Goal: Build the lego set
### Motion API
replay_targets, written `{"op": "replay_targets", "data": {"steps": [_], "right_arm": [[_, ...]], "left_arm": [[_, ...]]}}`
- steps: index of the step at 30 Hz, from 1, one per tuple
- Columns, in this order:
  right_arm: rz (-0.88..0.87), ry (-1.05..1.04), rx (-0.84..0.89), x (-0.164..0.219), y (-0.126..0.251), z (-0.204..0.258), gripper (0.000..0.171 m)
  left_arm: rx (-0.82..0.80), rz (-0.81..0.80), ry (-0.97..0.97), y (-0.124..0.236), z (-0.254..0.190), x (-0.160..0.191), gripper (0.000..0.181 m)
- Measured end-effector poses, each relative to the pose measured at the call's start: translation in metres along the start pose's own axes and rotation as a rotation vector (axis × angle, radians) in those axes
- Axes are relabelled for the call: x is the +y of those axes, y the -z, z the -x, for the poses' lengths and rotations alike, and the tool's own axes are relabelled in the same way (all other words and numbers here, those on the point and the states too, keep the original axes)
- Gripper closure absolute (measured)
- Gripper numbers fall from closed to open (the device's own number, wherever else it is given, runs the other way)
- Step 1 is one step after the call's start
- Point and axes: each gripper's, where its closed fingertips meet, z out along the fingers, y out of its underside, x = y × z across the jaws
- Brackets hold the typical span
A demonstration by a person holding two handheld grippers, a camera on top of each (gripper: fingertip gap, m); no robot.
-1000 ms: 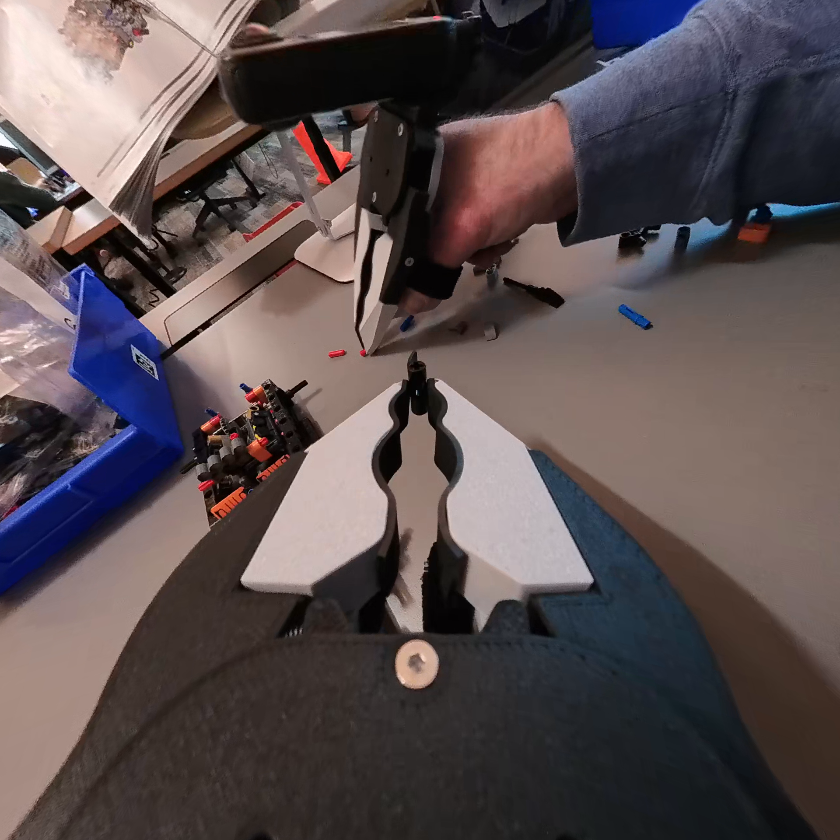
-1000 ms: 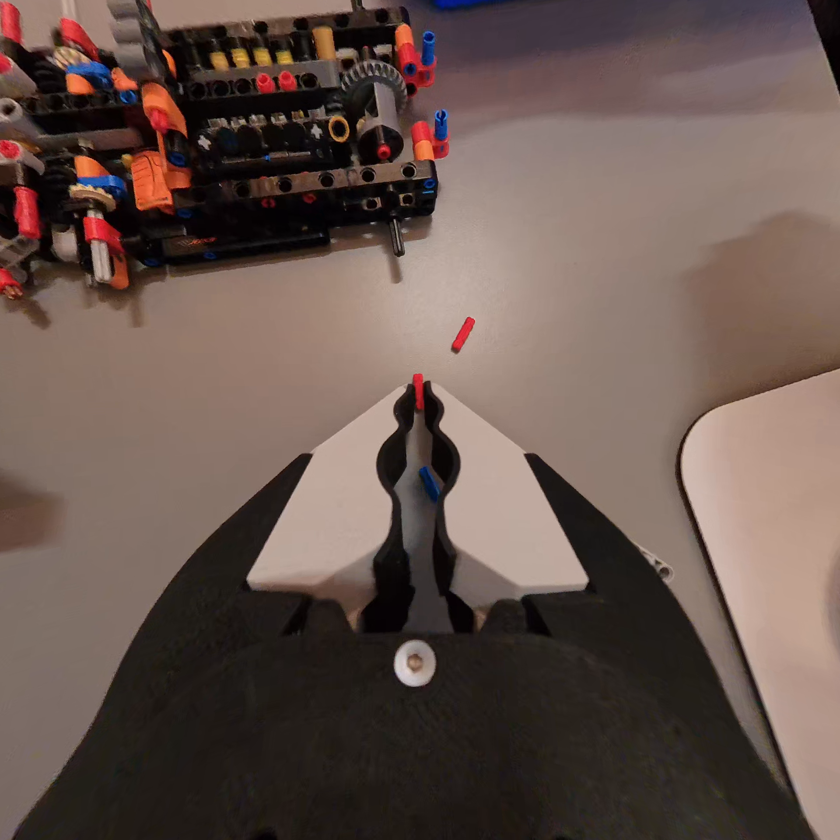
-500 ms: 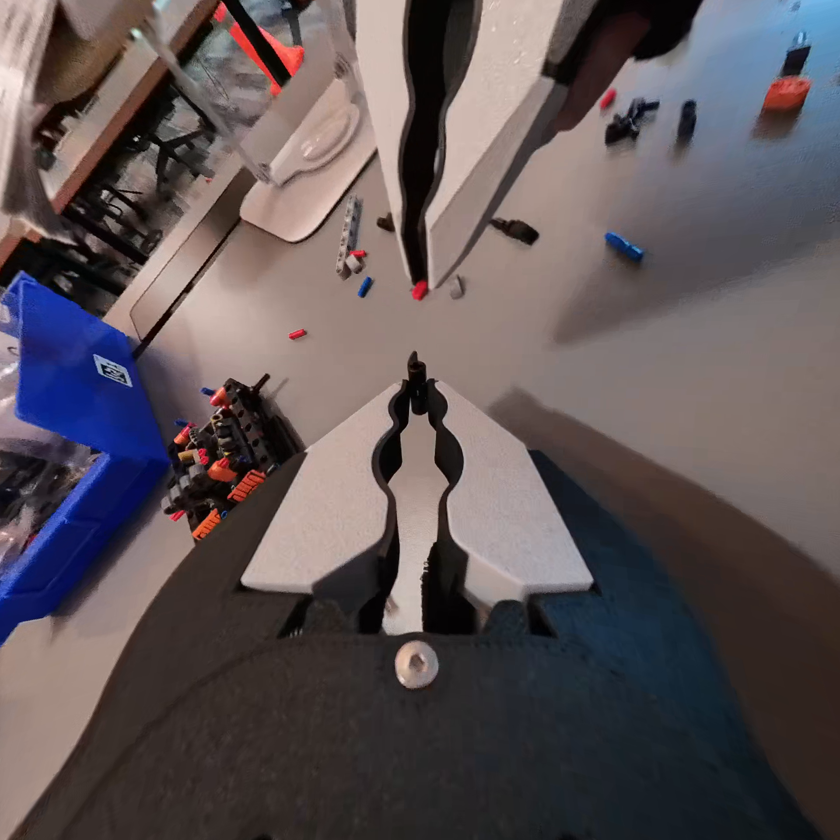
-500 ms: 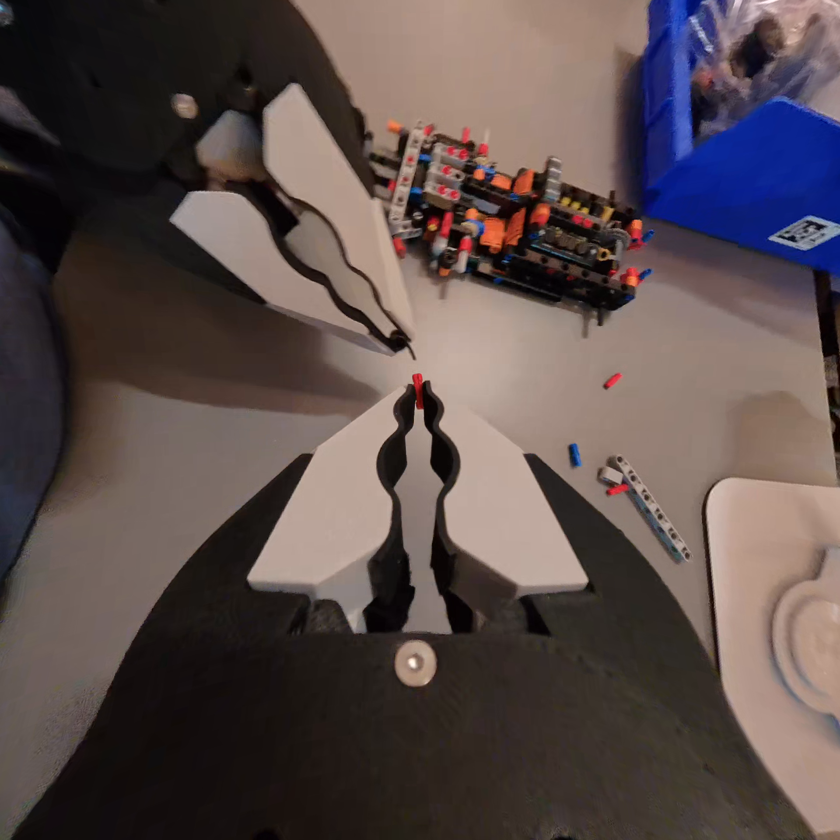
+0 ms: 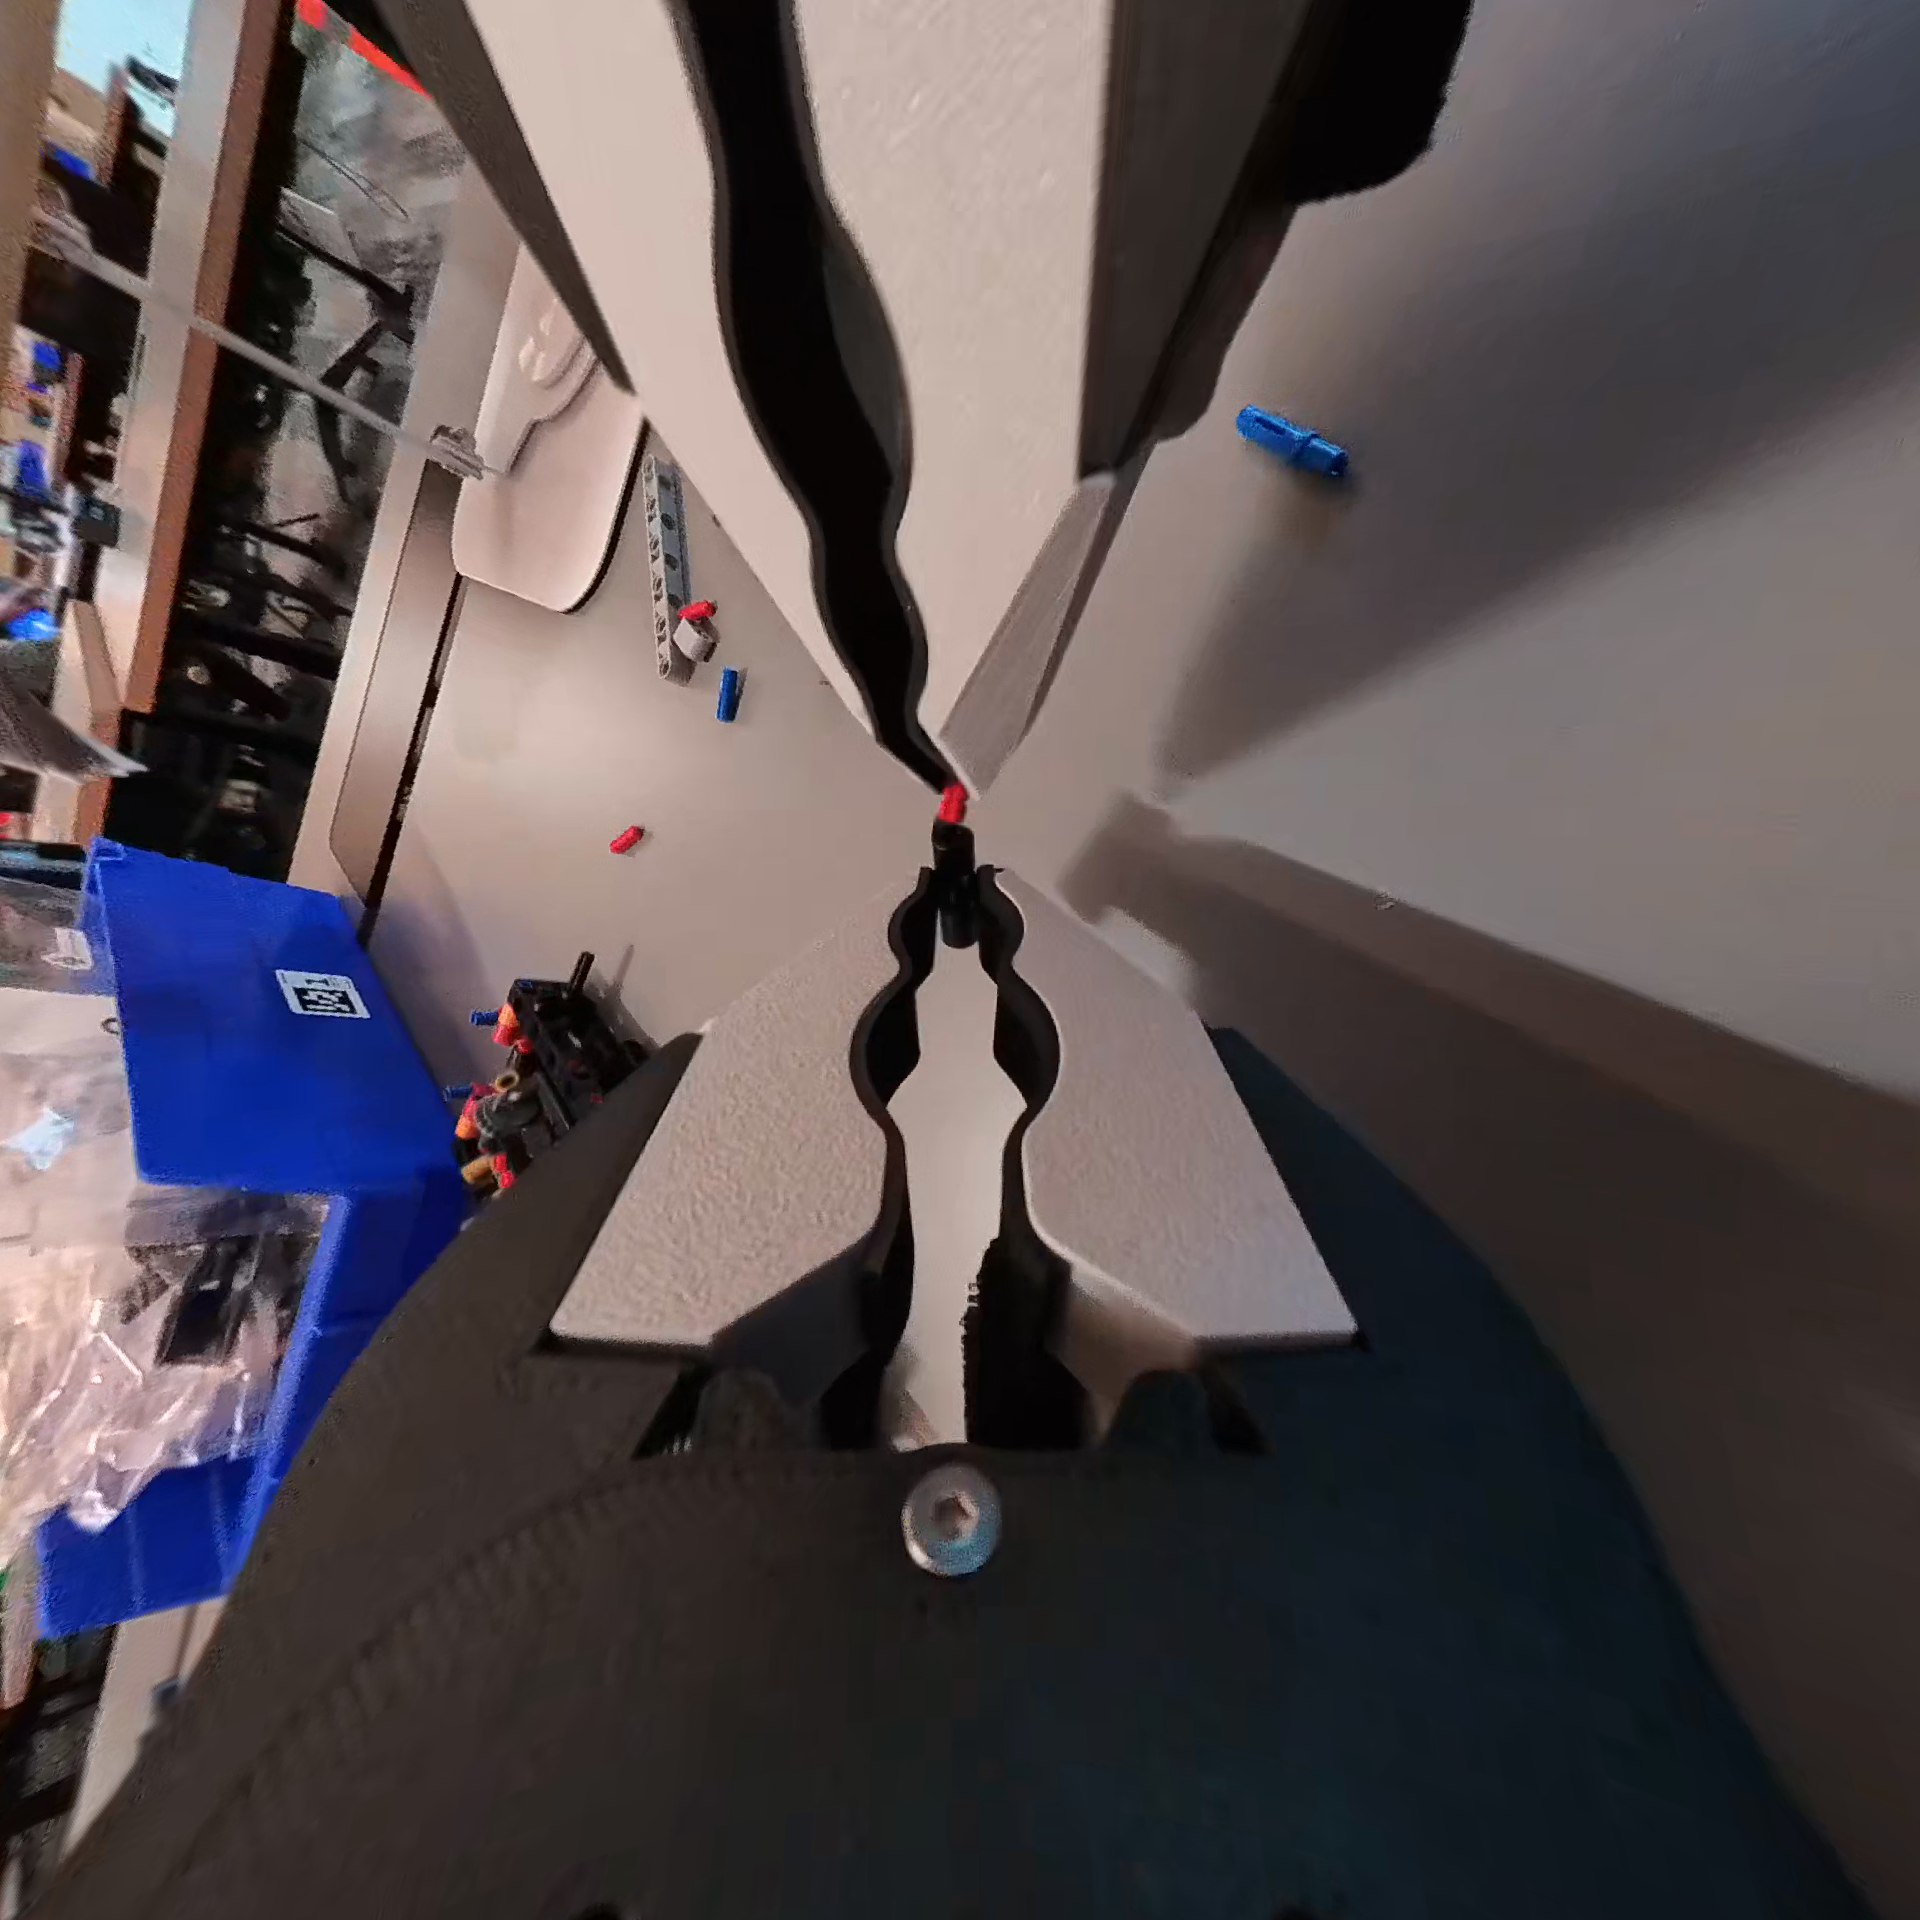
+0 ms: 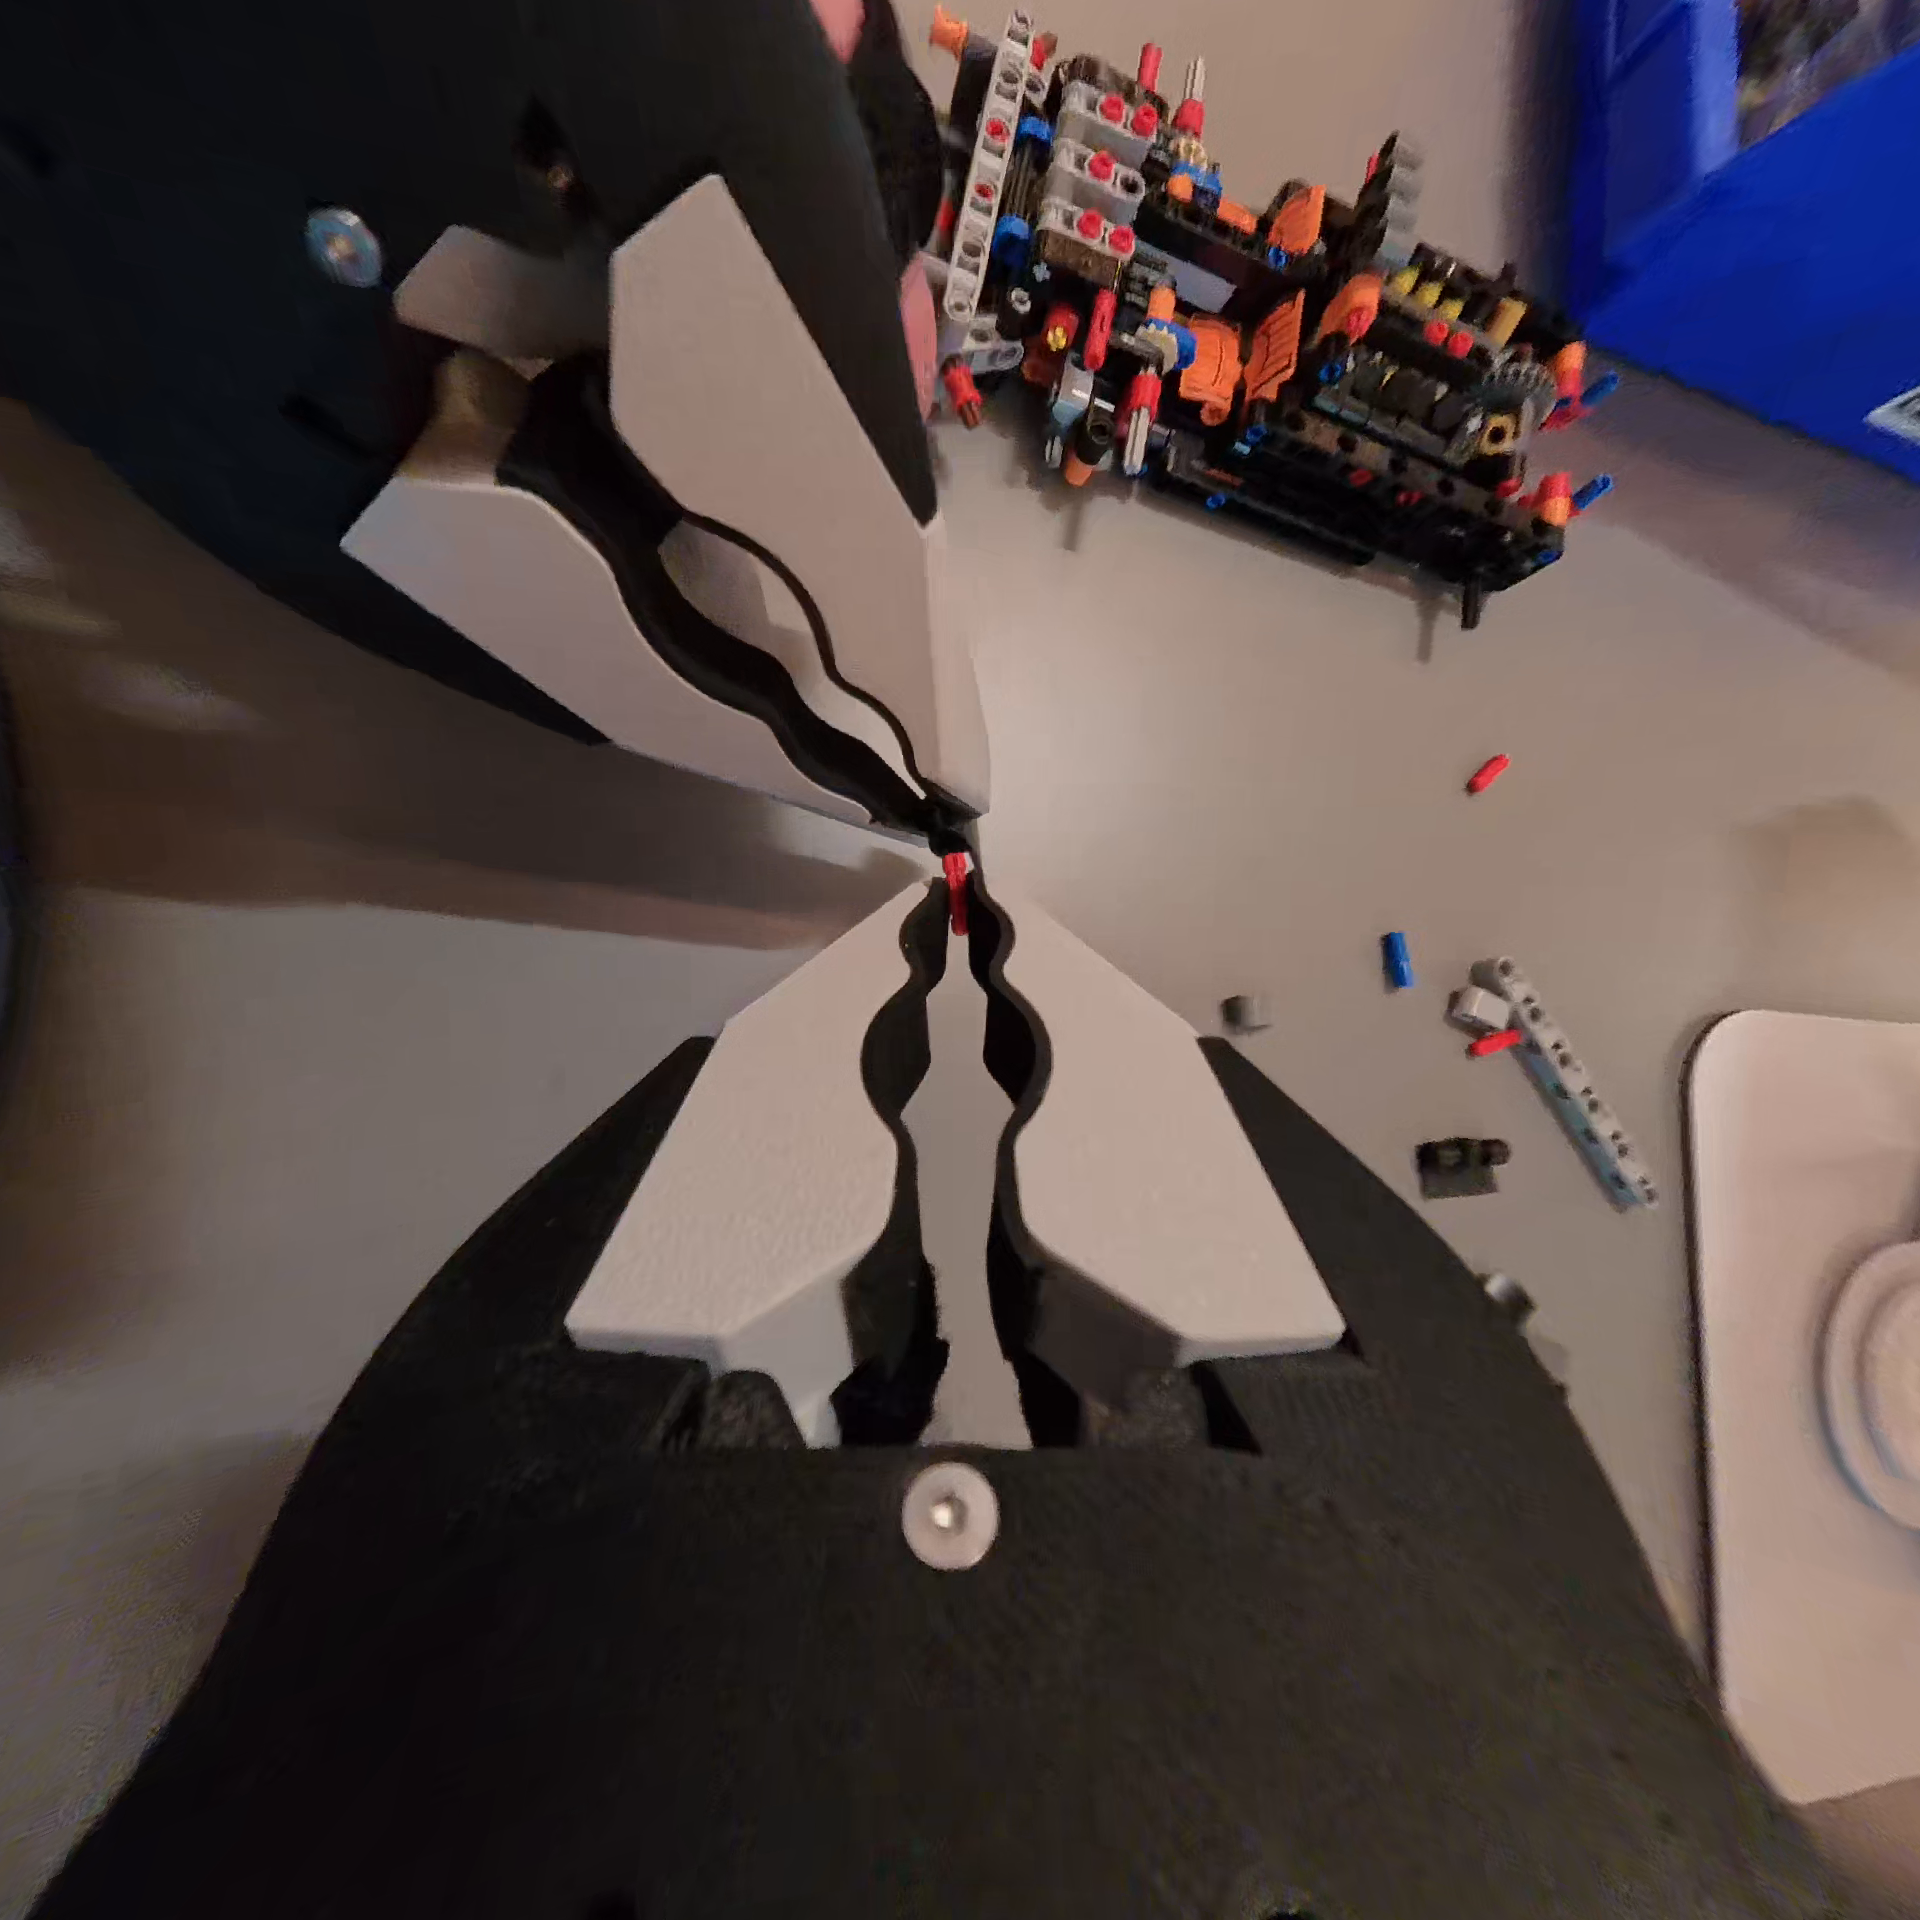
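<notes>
Two grippers clamped — my left gripper on a black connector, right gripper on a red pin, tip to tip at frame centre — the half-built model upper right awaits plenty more.

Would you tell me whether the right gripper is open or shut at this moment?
Shut: the right gripper pinches a small red pin at its tips, end to end with the black piece in the left gripper.
</notes>
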Motion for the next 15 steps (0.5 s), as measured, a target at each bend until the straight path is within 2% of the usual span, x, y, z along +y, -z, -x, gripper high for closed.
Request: {"op": "replay_targets", "data": {"steps": [1,15], "right_arm": [[-0.004,-0.032,-0.016,0.0,-0.001,0.0,0.171],[0.1,-0.459,-0.21,0.014,-0.012,0.001,0.171]], "left_arm": [[-0.002,0.007,-0.017,-0.002,-0.001,0.0,0.176],[-0.012,0.097,-0.259,-0.016,-0.008,0.001,0.176]]}}
